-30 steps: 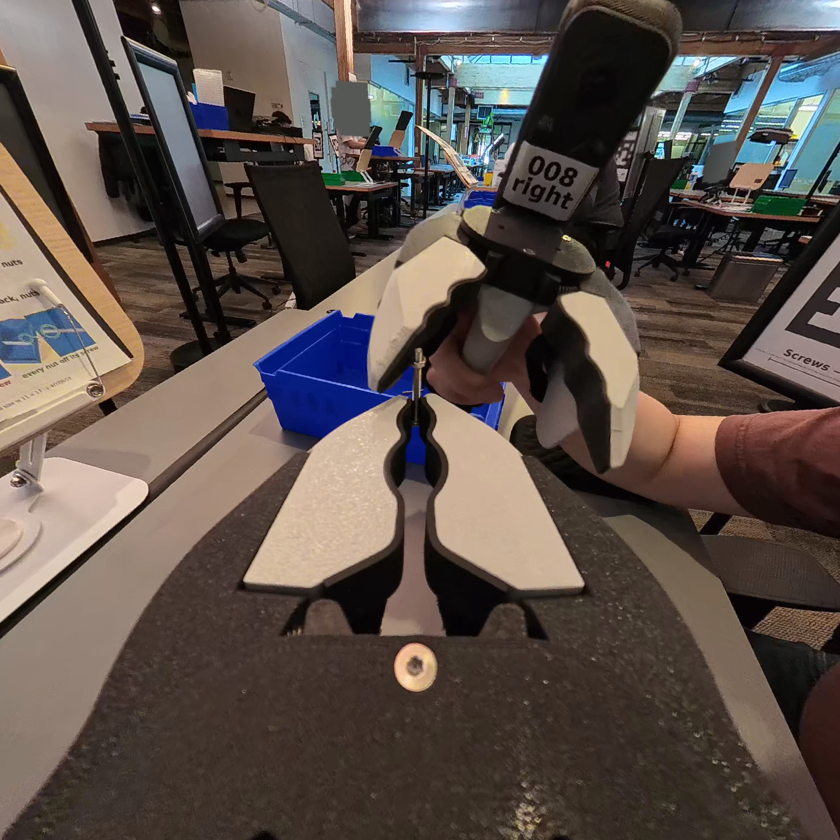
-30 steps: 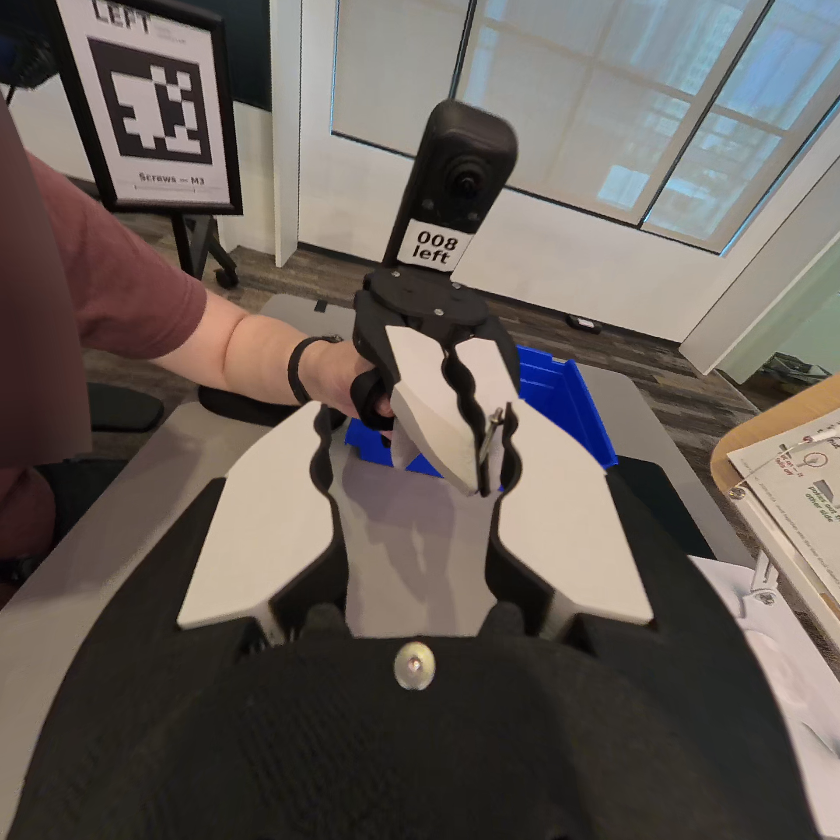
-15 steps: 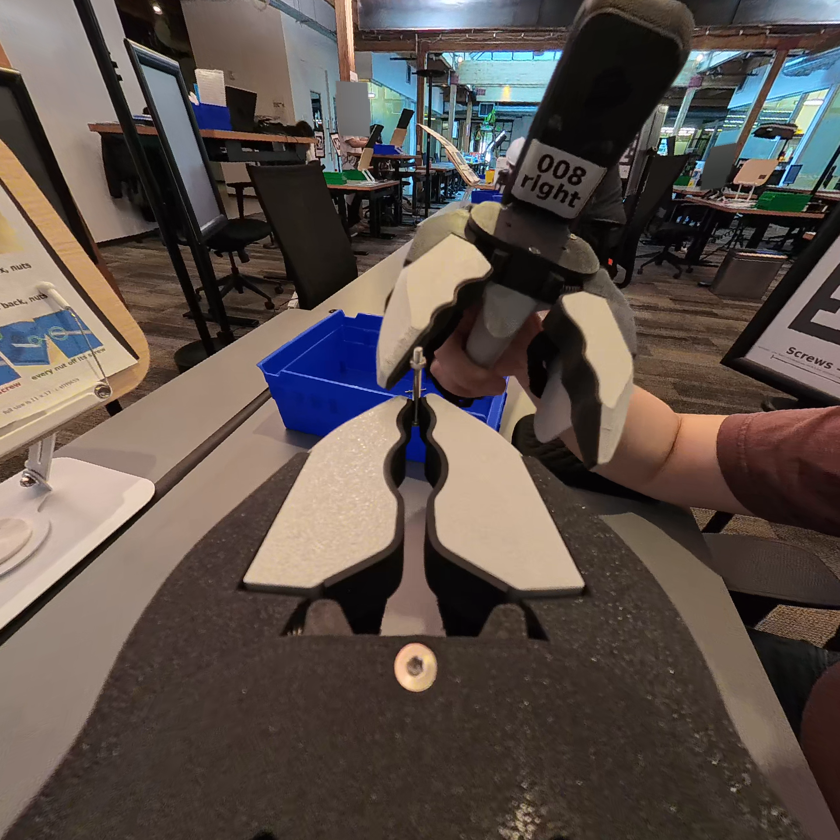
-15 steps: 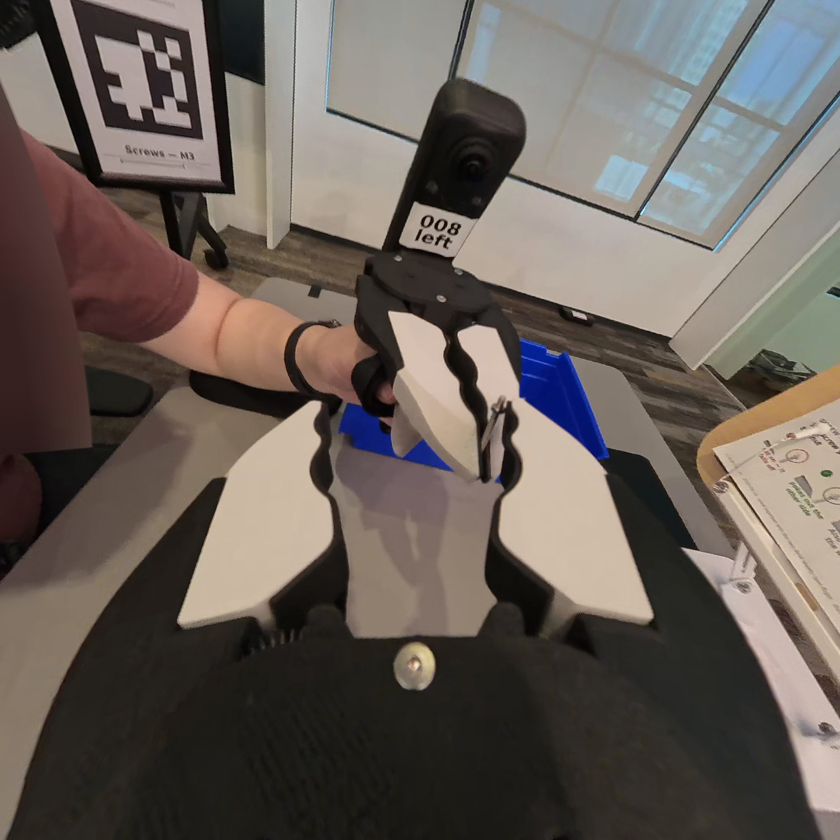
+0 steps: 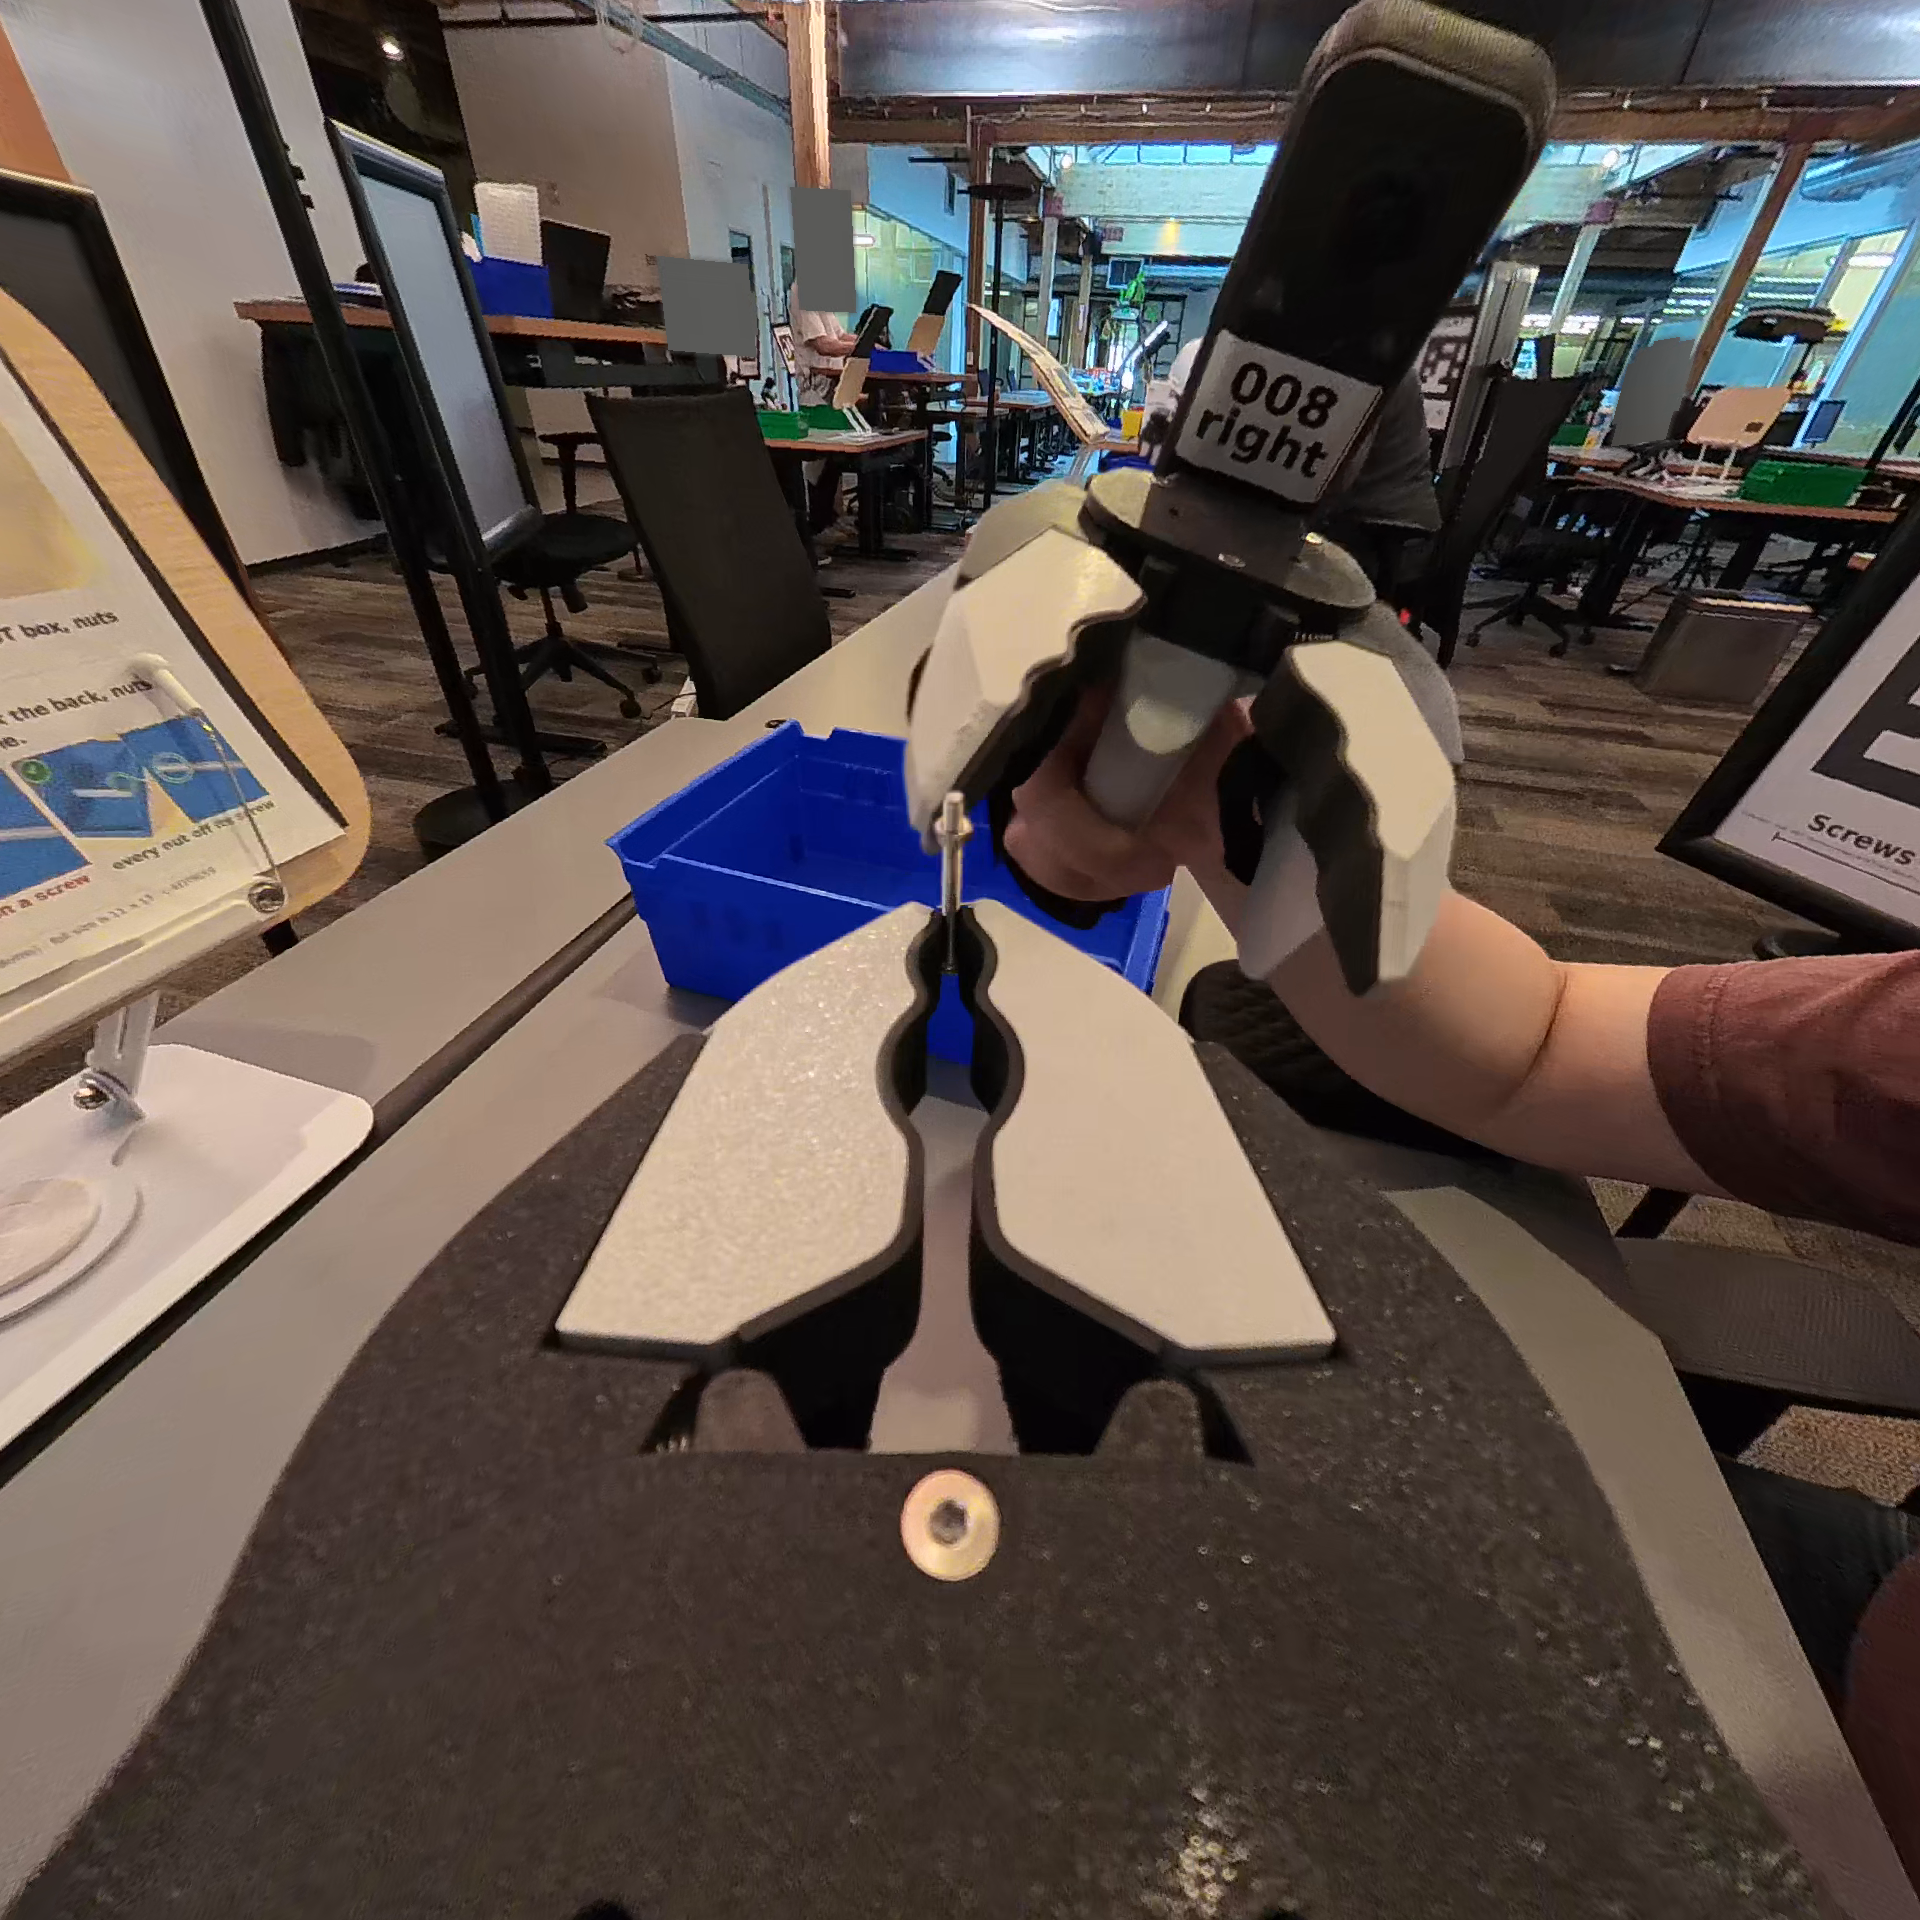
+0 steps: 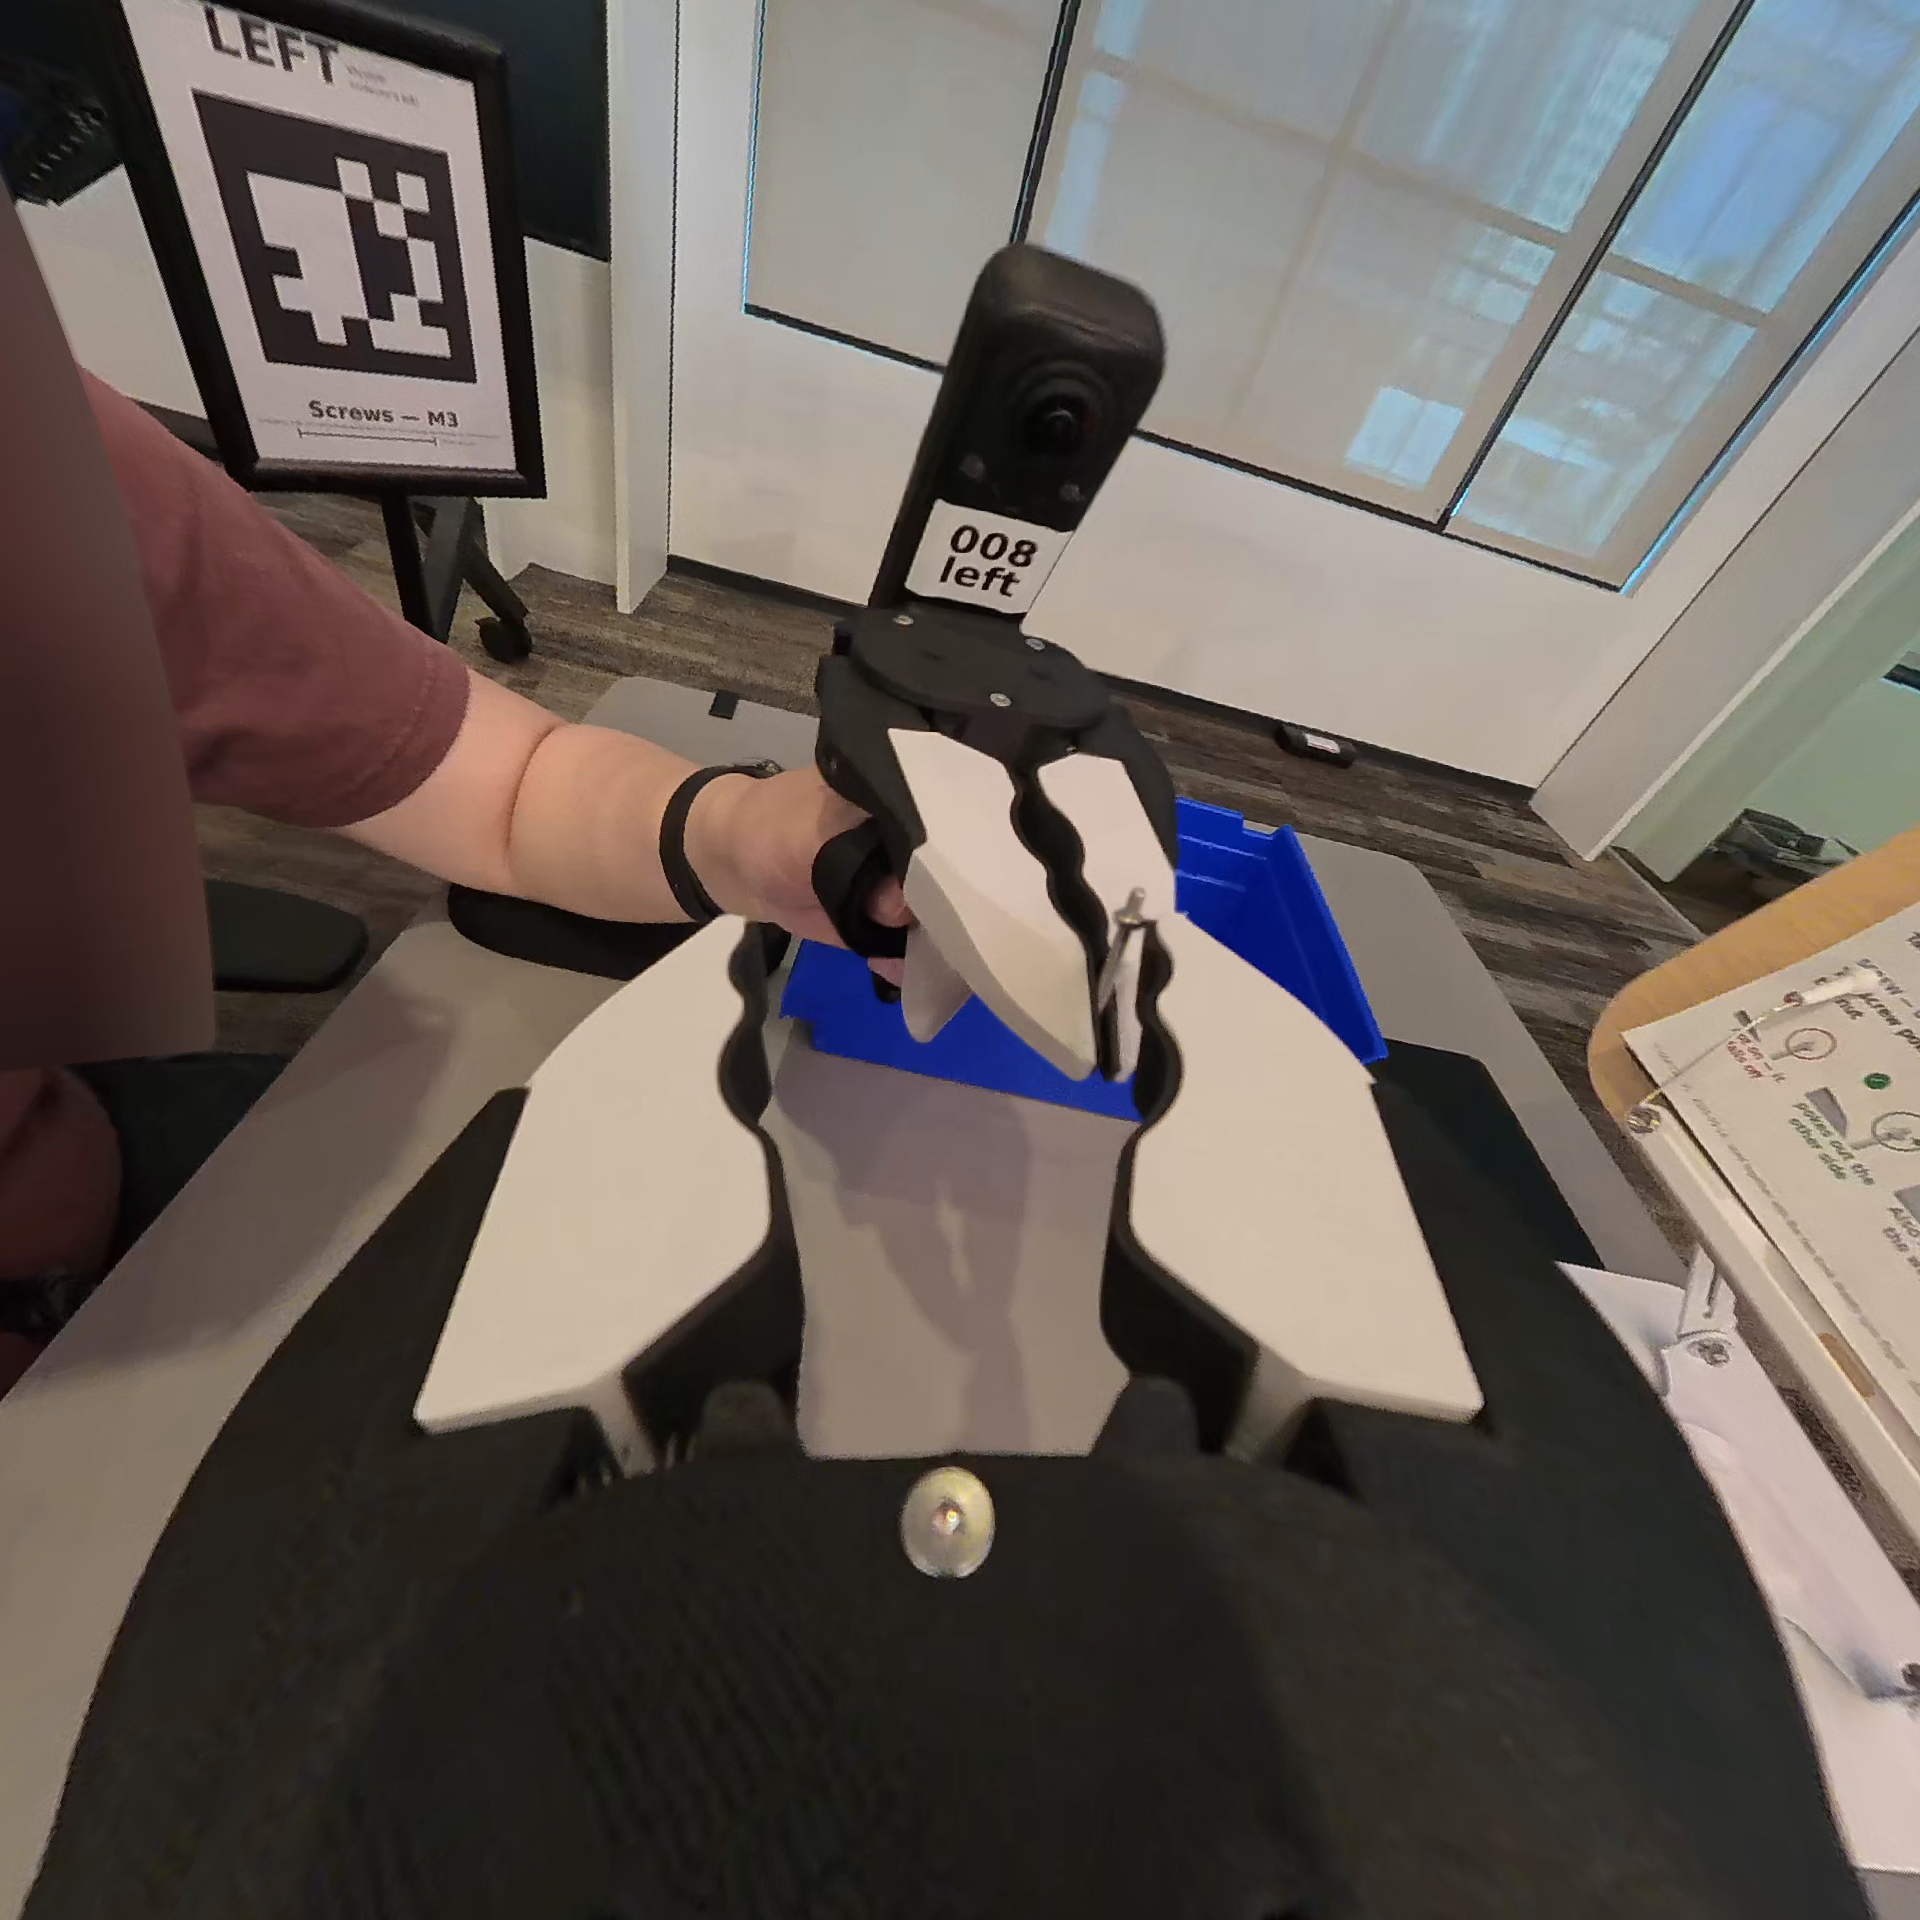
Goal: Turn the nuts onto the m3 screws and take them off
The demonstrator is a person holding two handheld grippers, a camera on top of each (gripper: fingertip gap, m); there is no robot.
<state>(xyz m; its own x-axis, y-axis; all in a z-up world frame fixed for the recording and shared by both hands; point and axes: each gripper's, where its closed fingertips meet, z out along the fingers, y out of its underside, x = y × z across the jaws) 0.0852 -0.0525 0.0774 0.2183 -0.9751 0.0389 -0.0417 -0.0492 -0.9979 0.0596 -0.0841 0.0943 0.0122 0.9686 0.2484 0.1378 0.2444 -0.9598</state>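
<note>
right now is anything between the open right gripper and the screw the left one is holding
Nothing visible. The left gripper is shut on the screw, which sticks up clear of its tips with a nut near the top. The right gripper is open, one finger right beside the nut, above the blue bin.

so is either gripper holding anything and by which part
The left gripper pinches a screw by its lower shank, nut end sticking up. The right gripper is open, holding nothing.

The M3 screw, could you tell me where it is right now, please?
The screw stands upright, pinched at the tips of the left gripper, above the blue bin. One finger of the open right gripper sits right beside its top.
</note>
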